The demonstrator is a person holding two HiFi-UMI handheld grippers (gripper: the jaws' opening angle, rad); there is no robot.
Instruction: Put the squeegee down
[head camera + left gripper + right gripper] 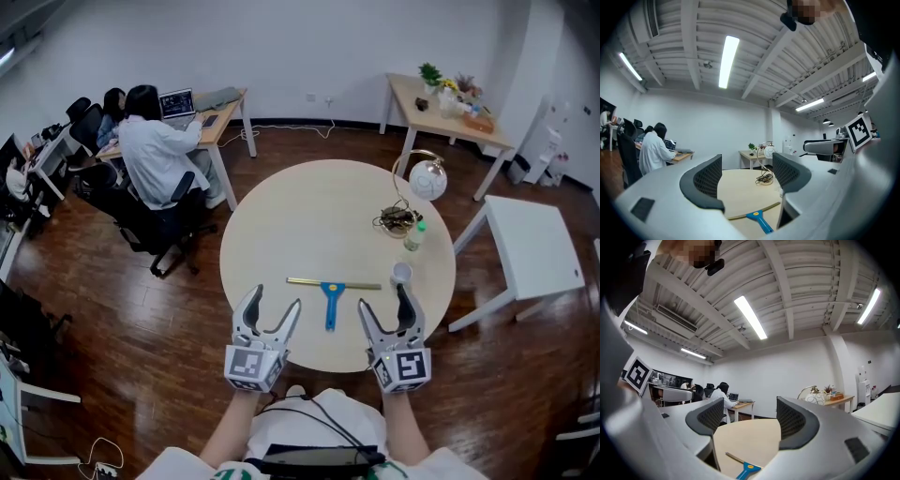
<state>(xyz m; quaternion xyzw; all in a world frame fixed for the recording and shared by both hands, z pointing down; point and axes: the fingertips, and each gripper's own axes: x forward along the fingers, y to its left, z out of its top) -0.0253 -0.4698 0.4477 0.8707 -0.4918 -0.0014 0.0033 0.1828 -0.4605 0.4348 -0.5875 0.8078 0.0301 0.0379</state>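
Observation:
The squeegee (331,292) lies flat on the round beige table (309,216), its blue handle toward me and its long thin blade across the far end. It shows low in the left gripper view (758,219) and the right gripper view (747,468). My left gripper (275,309) hovers at the table's near edge, left of the handle, open and empty. My right gripper (383,304) stands right of the handle, open too, nothing between its fingers.
A white cup (401,273), a small bottle (413,234), a tangle of cables (396,220) and a globe lamp (427,178) sit at the table's right side. A person (155,155) sits at a desk far left. A white side table (530,244) stands to the right.

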